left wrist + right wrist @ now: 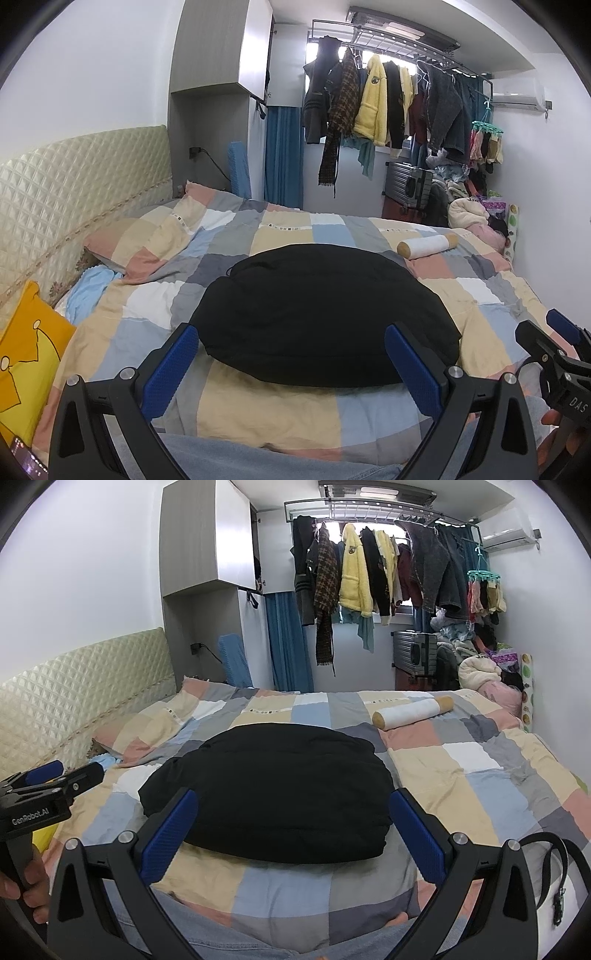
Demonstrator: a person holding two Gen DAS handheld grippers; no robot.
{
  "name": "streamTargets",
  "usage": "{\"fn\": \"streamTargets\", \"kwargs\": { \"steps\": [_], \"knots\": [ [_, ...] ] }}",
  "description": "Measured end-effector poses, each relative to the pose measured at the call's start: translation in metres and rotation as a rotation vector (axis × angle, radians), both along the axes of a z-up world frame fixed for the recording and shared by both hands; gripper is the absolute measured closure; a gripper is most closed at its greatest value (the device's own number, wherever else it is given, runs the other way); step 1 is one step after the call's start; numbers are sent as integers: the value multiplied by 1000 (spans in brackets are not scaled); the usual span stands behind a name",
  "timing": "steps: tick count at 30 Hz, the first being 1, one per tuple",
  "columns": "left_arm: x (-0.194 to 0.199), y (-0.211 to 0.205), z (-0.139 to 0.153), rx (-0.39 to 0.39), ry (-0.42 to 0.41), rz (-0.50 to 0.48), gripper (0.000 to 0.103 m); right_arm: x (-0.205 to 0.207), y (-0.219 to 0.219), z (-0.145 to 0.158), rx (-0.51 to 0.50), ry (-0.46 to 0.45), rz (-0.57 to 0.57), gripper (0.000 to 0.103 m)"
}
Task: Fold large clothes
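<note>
"GenRobot.AI" on left gripper (pixel 55 775); "DAS" on right gripper (pixel 554 332)

Black folded padded garment (pixel 325 314); checked quilt (pixel 295 413) in beige, grey, blue, pink, white; blue-padded gripper fingers (pixel 168 373).

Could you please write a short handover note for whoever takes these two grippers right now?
Left gripper: open, empty, hovering at the near edge of the black garment.
Right gripper: open, empty, beside it at the same edge.
Garment: lies in a compact bundle mid-quilt, looks folded.
Left to do: check the fold is tidy; I can't tell whether another garment follows.
</note>
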State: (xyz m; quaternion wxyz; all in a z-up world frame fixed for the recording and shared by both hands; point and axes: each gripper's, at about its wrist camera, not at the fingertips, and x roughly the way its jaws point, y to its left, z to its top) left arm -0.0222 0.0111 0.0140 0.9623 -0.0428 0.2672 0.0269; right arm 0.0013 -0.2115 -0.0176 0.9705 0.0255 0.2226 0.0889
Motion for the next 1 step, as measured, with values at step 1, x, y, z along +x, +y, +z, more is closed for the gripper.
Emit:
{"fn": "streamTargets", "kwargs": {
  "steps": [1],
  "knots": [
    [0, 0, 0, 0, 0, 1, 1, 0, 0, 0, -2, 1, -2, 0]
  ]
}}
